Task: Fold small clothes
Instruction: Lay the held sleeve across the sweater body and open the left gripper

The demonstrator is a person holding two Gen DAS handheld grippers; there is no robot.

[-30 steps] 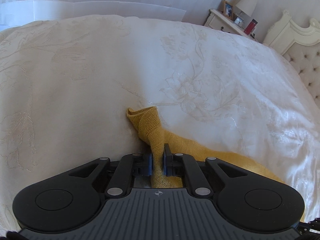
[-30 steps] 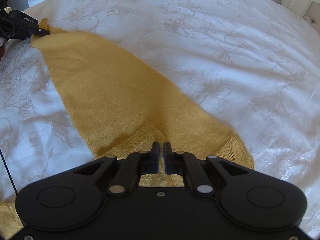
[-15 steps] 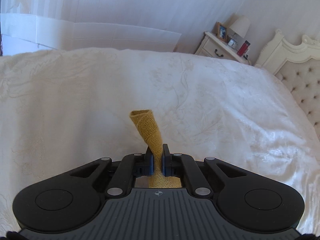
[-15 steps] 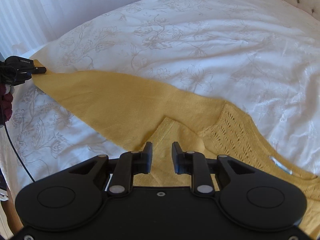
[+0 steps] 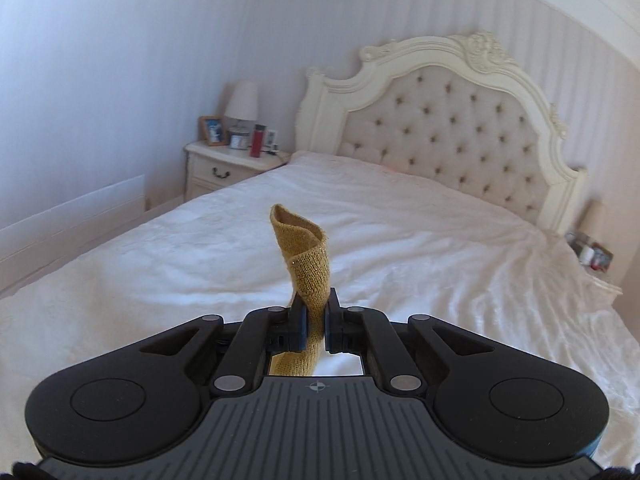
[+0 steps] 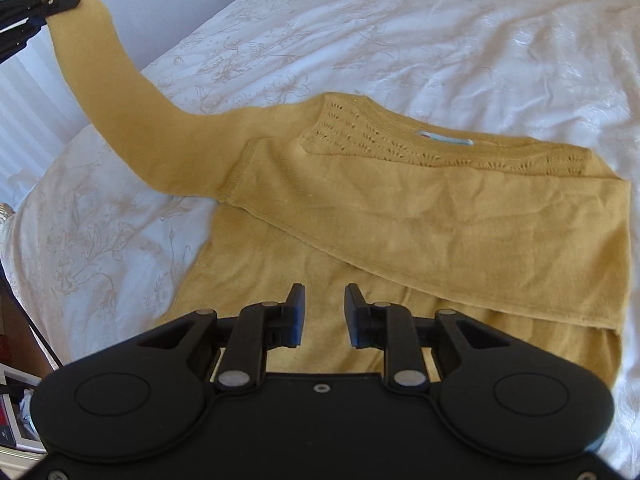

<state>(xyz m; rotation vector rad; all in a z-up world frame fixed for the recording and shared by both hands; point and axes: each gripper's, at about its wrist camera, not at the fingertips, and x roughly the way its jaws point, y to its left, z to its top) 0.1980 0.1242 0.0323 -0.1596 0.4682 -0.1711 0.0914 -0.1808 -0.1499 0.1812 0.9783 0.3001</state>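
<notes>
A mustard-yellow knit sweater [image 6: 400,240] lies on the white bedspread [image 6: 400,40], with one sleeve [image 6: 460,216] folded across its body. The other sleeve [image 6: 120,100] rises off the bed to the upper left. There my left gripper [image 6: 60,0] is shut on its cuff. In the left wrist view the cuff [image 5: 306,248] sticks up from between the shut jaws of my left gripper [image 5: 315,308], high above the bed. My right gripper [image 6: 325,300] hovers open over the sweater's lower body with nothing between its fingers.
A tufted cream headboard [image 5: 452,120] stands at the far end of the bed. A nightstand [image 5: 228,164] with a lamp, a picture frame and a red bottle is at its left. Another nightstand [image 5: 592,256] is at its right. The bed's edge and floor clutter [image 6: 16,400] are at lower left.
My left gripper has lifted and swung round with the cuff, raising the sleeve off the bed. My right gripper has opened, let go of the folded sleeve and drawn back over the sweater's body.
</notes>
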